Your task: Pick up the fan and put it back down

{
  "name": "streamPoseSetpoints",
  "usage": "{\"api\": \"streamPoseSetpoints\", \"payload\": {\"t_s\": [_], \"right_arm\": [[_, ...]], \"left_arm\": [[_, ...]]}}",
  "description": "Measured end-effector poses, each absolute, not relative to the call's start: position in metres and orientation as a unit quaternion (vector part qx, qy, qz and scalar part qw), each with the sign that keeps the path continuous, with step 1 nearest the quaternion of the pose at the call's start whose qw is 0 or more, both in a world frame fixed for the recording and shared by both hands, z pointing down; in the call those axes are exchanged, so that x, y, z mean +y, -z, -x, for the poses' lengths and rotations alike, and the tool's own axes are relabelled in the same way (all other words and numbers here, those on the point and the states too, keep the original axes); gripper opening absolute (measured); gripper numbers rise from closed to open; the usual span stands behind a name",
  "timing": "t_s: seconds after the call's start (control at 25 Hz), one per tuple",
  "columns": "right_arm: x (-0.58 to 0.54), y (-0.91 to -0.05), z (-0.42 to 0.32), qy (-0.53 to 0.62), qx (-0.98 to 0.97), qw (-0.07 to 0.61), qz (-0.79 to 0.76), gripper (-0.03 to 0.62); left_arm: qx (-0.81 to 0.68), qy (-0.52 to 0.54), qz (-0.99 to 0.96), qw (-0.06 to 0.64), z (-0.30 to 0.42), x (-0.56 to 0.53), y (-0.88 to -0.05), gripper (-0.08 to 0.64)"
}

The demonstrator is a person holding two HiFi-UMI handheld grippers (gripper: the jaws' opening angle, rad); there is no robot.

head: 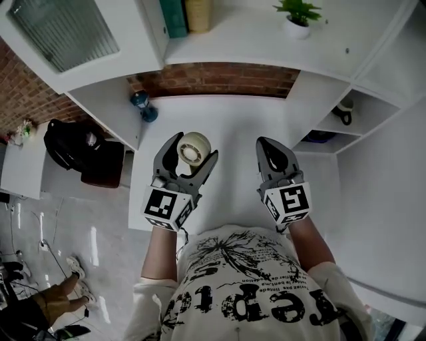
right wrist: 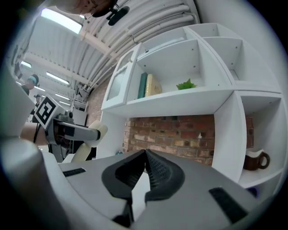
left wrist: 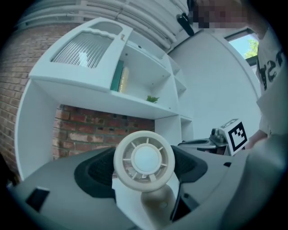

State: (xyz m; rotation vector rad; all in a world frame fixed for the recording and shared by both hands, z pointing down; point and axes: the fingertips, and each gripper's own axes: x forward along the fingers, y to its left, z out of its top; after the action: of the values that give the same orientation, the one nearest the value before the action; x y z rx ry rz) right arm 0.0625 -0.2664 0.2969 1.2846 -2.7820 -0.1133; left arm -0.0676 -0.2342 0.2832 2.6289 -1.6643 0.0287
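Over the white desk, you are holding both tools out in front of your chest, level with each other and well apart.

Left gripper: it is grasping the fan. Both jaws are pressing against the sides of the fan's round cream head, whose grille is facing back toward the gripper's camera. The stem is running down from the head toward the gripper body. In the right gripper view the fan is showing side-on, stem slanting down and to the left, with its lower end hidden behind the right gripper's body. No view is confirming whether the base is touching the desk.

Right gripper: it is clenched. The ribbed pads are meeting at their tips and nothing is sitting between them.

Surroundings: a brick wall is backing the desk. A white shelf is running above it, carrying upright books and a small potted plant. A mug is sitting in a side compartment on your right. A small blue object is standing at the desk's far left corner; its type is not clear.
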Motion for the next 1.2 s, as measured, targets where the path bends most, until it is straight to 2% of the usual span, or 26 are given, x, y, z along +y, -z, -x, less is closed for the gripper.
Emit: {"api": "streamPoseSetpoints", "payload": {"t_s": [0.28,0.52,0.88,1.2], "right_arm": [[-0.252,-0.275,-0.076,0.055,-0.908,0.027,-0.415,0.015],[-0.247,-0.279,-0.091,0.05,-0.902,0.025,-0.427,0.015],[-0.242,-0.302,-0.103,0.029,-0.896,0.035,-0.443,0.015],[-0.24,-0.337,-0.108,-0.016,-0.888,0.055,-0.456,0.015]], "left_arm": [[-0.518,0.007,-0.855,-0.033,0.049,-0.213,-0.247,0.376],[-0.515,-0.002,-0.857,-0.028,0.041,-0.211,-0.253,0.376],[-0.517,-0.05,-0.855,0.003,0.033,-0.221,-0.294,0.376],[-0.491,-0.119,-0.859,0.086,0.024,-0.232,-0.379,0.376]]}}
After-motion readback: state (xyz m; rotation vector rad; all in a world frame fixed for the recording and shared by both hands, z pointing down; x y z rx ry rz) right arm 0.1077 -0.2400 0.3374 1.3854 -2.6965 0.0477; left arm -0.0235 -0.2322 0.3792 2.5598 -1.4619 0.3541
